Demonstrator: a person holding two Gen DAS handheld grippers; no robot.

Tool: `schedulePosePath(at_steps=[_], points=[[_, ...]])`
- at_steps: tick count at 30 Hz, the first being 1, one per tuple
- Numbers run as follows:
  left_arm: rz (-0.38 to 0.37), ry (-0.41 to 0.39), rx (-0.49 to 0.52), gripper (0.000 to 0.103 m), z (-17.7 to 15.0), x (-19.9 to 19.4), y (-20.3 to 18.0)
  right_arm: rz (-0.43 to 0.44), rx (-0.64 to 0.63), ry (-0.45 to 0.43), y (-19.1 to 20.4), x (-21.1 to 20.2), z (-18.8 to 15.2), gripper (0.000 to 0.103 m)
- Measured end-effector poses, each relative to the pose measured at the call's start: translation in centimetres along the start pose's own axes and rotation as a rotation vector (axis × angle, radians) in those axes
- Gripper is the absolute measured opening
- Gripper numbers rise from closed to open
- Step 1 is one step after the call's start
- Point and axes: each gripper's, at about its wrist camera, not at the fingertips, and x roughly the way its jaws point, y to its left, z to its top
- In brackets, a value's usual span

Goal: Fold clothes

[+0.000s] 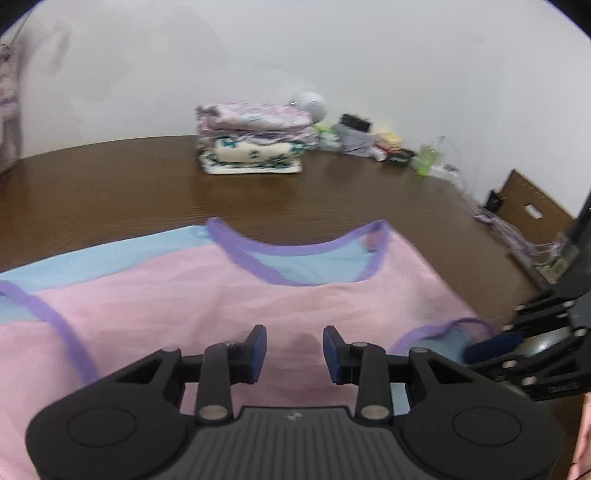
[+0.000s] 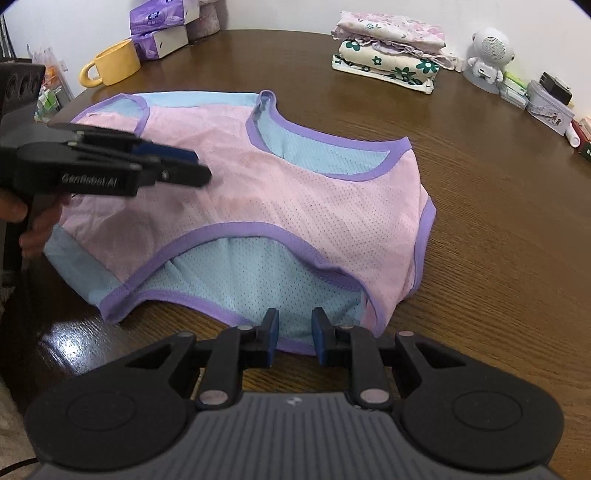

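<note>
I can read "GenRobot.AI" in pale letters on the side of my left gripper. The purple tissue packs have words too, but they are too small to read.

A dark brown wooden table carries everything. A pink and blue mesh vest with purple trim lies flat near the front edge. Farther back sits a stack of folded floral clothes. A yellow mug and tissue packs stand at the far left, a white speaker and small boxes along the right.
</note>
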Motion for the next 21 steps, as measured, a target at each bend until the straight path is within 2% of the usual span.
schedulePosePath(at_steps=[8,11,13,16,21], points=[[0.042,-0.007,0.073,0.03,-0.4,0.4,0.0,0.005,-0.019,0.101,-0.3,-0.4,0.3,0.02],[0.028,-0.012,0.073,0.032,-0.5,0.4,0.0,0.005,-0.02,0.136,-0.3,-0.6,0.3,0.02],[0.002,-0.014,0.077,0.032,-0.6,0.1,-0.1,0.04,0.002,0.092,-0.3,-0.9,0.4,0.02],[-0.004,-0.034,0.118,0.032,-0.8,-0.8,-0.9,0.083,0.014,-0.021,0.2,-1.7,0.9,0.02],[-0.022,-0.017,0.144,0.032,-1.7,-1.5,-1.4,0.097,-0.032,-0.096,1.3,-0.6,2.1,0.02]])
